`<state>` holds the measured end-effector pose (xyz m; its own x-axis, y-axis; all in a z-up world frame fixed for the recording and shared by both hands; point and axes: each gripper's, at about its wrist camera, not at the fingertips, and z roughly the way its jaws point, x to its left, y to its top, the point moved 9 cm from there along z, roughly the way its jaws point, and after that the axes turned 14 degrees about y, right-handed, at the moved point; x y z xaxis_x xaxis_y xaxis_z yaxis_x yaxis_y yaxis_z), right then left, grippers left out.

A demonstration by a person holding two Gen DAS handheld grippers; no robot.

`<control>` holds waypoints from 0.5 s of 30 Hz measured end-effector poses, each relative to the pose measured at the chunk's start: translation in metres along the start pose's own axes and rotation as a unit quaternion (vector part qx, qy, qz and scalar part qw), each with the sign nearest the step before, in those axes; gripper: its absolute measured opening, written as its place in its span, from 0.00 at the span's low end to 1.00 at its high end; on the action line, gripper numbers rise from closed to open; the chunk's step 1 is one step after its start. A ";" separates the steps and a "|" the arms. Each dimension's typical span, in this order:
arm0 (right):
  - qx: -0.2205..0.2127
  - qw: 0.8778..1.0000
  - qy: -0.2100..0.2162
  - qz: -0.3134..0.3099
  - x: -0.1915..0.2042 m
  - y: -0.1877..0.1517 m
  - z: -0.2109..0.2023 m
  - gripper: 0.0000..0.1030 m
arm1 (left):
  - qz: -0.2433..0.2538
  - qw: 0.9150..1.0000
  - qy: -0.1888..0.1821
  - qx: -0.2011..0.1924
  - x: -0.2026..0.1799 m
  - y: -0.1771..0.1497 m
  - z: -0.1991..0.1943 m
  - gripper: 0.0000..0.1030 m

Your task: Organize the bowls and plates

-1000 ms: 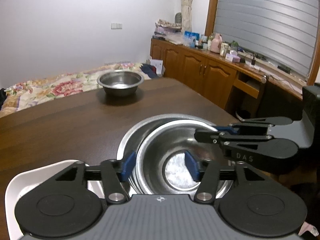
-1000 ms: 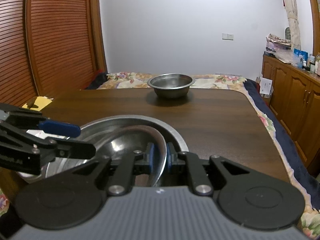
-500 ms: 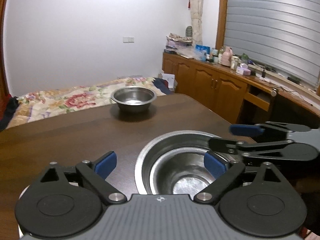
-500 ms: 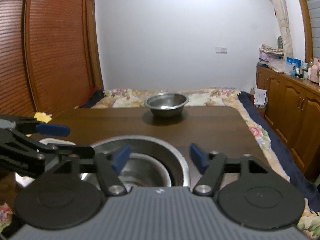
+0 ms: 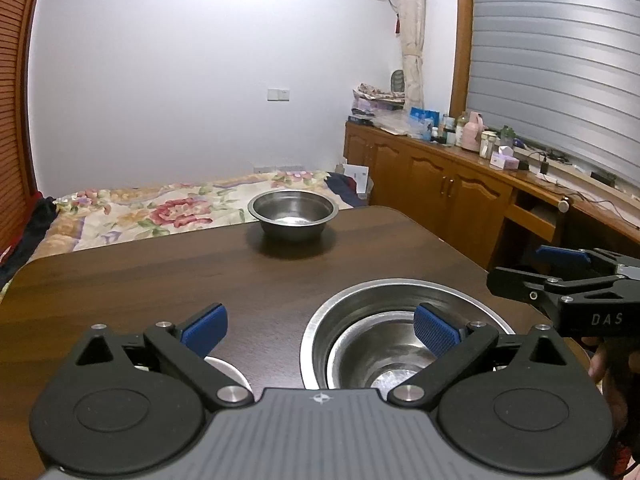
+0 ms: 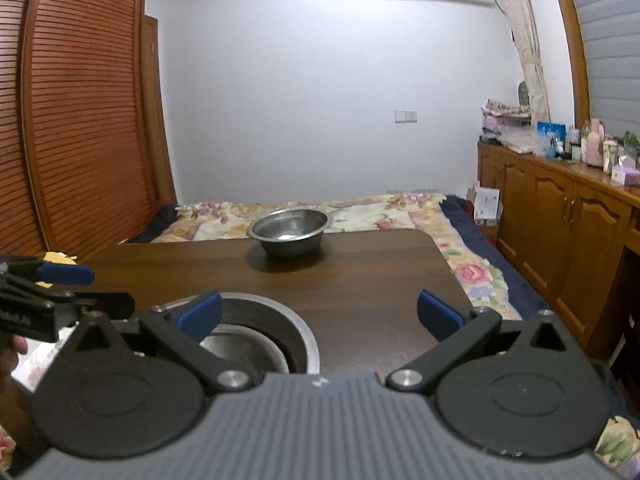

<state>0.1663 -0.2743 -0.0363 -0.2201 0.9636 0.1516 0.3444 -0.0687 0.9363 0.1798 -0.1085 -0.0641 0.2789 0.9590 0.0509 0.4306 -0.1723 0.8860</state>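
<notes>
Your dark wooden desk (image 5: 160, 280) carried two nested steel bowls (image 5: 384, 344) at its near edge and a single steel bowl (image 5: 294, 214) at the far edge, well apart. You held your left tool (image 5: 318, 326) and right tool (image 6: 320, 312) above the nested pair, both with fingers spread wide and gripping nothing.

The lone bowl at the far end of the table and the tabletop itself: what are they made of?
The far round silver bowl looks like stainless steel, brushed: grey sheen with a bright glint inside. The dark brown table looks like wood or wood-look laminate, semi-gloss: plank grain lines and soft reflections; I can't tell which.
</notes>
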 end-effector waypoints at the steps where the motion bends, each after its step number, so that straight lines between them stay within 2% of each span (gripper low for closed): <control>1: 0.002 1.000 0.002 0.004 0.000 -0.001 0.001 1.00 | 0.000 1.000 0.002 0.000 0.001 0.000 0.000 0.99; 8: 0.000 1.000 -0.007 0.002 -0.006 0.001 0.001 1.00 | -0.003 1.000 0.017 -0.004 0.007 0.005 0.001 0.99; 15: 0.000 1.000 0.002 -0.024 -0.018 0.029 0.013 1.00 | 0.001 0.999 0.029 -0.014 0.015 0.026 0.011 0.99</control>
<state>0.1922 -0.2899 -0.0162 -0.2393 0.9649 0.1083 0.3343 -0.0228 0.9422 0.2046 -0.1011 -0.0449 0.2283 0.9704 0.0789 0.4061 -0.1685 0.8981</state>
